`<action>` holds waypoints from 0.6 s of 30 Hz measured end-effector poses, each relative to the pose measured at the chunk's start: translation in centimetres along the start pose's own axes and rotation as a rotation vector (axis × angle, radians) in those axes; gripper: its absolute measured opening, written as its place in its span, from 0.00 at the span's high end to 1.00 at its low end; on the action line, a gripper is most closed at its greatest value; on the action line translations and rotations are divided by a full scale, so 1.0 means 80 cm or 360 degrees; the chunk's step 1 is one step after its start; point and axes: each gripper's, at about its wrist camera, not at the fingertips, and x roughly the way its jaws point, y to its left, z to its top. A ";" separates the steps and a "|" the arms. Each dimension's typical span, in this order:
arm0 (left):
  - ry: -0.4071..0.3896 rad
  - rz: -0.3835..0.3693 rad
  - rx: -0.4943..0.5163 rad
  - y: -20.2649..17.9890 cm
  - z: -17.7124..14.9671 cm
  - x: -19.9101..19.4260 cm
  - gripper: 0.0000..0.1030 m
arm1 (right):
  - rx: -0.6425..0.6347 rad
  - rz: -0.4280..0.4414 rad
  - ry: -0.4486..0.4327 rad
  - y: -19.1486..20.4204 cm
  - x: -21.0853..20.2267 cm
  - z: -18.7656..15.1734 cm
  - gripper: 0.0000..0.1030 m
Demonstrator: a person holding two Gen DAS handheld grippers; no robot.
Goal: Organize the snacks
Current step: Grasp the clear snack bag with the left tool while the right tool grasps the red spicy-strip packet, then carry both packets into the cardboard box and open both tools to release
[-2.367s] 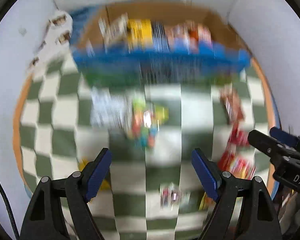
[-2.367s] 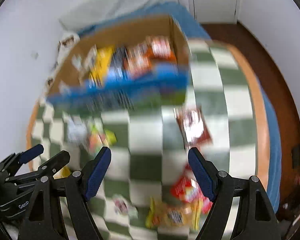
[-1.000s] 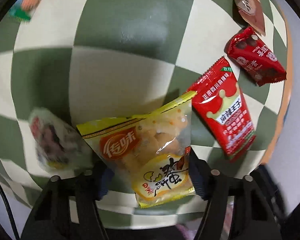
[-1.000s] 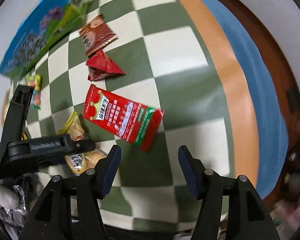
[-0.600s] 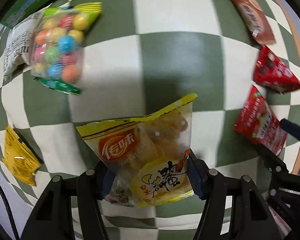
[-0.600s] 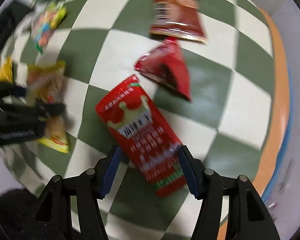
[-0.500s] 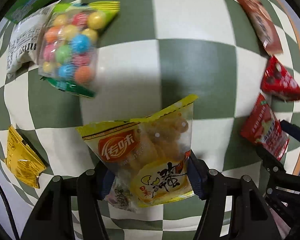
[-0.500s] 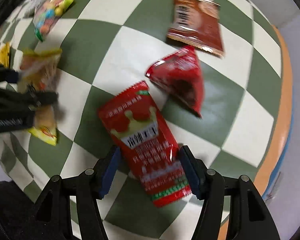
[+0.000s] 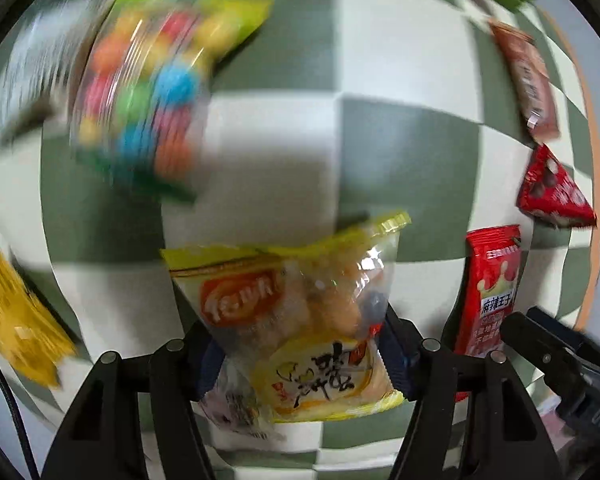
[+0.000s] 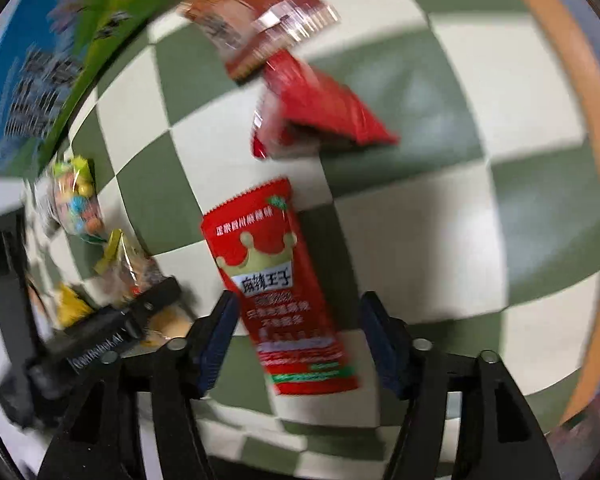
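Note:
My left gripper [image 9: 300,356] is shut on a yellow clear snack bag [image 9: 300,320] and holds it above the green-and-white checked tablecloth [image 9: 268,136]. The left gripper with the bag also shows in the right wrist view [image 10: 132,280]. My right gripper [image 10: 300,336] has its jaws on both sides of a long red snack packet [image 10: 280,280], which looks lifted off the cloth; the same packet shows in the left wrist view [image 9: 492,292].
A red triangular packet [image 10: 320,108] and a brown packet [image 10: 256,20] lie further on. A bag of coloured candy balls [image 9: 148,96], a yellow packet [image 9: 16,320] and a white packet [image 9: 236,404] lie on the cloth. The printed box wall [image 10: 40,72] is at far left. The orange table edge [image 10: 580,80] runs at right.
The left gripper has lifted the yellow bag and moved toward the candy bag. The right gripper has closed in around the red packet and carried it up.

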 end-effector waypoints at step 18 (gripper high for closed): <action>0.0008 -0.0068 -0.0032 0.018 0.012 -0.005 0.50 | -0.0156 -0.0338 -0.0114 0.070 0.026 -0.020 0.50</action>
